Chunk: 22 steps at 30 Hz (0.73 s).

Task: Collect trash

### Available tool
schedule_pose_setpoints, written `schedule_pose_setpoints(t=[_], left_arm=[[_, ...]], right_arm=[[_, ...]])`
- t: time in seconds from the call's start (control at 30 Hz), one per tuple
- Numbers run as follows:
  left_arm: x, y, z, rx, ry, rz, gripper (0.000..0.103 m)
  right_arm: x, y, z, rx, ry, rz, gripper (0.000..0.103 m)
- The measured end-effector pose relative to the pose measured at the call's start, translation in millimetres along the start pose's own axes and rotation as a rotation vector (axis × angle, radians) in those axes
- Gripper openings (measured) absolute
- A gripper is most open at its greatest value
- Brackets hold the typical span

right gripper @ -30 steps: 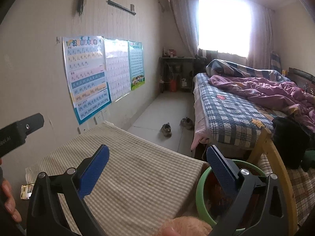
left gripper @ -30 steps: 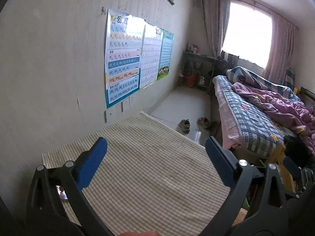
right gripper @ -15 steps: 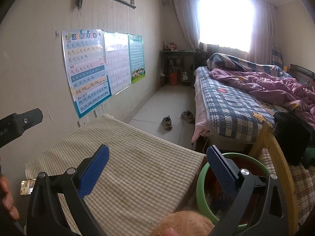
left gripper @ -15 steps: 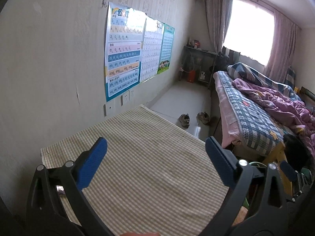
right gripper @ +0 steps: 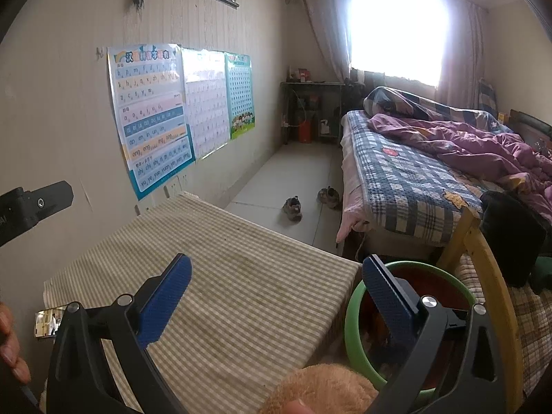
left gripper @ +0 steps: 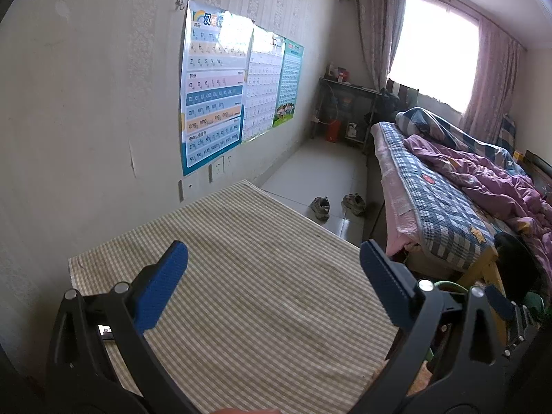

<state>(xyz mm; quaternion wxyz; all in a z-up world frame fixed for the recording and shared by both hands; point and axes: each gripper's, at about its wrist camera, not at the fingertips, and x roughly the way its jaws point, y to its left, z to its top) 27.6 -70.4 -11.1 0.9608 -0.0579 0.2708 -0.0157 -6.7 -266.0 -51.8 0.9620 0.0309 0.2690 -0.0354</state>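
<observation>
A table with a beige striped cloth fills the foreground in both views; no loose trash shows on it. A green-rimmed bin stands at the table's right edge, with dark contents I cannot make out. My left gripper is open and empty above the cloth. My right gripper is open and empty above the table's right edge, its right finger over the bin. A sliver of the bin's green rim shows in the left wrist view.
A phone lies at the table's near left edge. A wall with posters runs along the left. A bed with a purple quilt stands at the right, a wooden chair frame beside the bin. Two shoes lie on the floor.
Both views have tilted downward a little, so the wall posters sit higher and the table reaches further up the frame. Both grippers stay open.
</observation>
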Motion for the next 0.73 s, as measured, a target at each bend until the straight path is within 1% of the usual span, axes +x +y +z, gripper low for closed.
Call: schedule_pose_setpoints(t=[0.3,0.5,0.63,0.7,0.73], left_arm=[[1.7,-3.0,-3.8,0.003,0.010,-0.005,0.098],[7.6,-1.7,-7.9,-0.005,0.040,-0.027,0.098],[15.9,5.4,-13.4,-0.022,0.070,-0.021,0.098],[18.9,12.3,-15.4,-0.035,0.084,-0.023,0.098],[20.0,17.4,-17.3,-0.041,0.090,-0.028,0.098]], right_arm=[[4.2,-2.3,-4.3,0.006,0.020,-0.002,0.096],[10.8,-1.4,-10.2,0.007,0.049,-0.005,0.096],[21.5,2.6,-18.5,-0.005,0.089,0.007,0.096],[35.5,6.4,-24.2,-0.014,0.127,0.024,0.096],[46.6,8.4,-27.4,-0.013,0.160,0.032,0.096]])
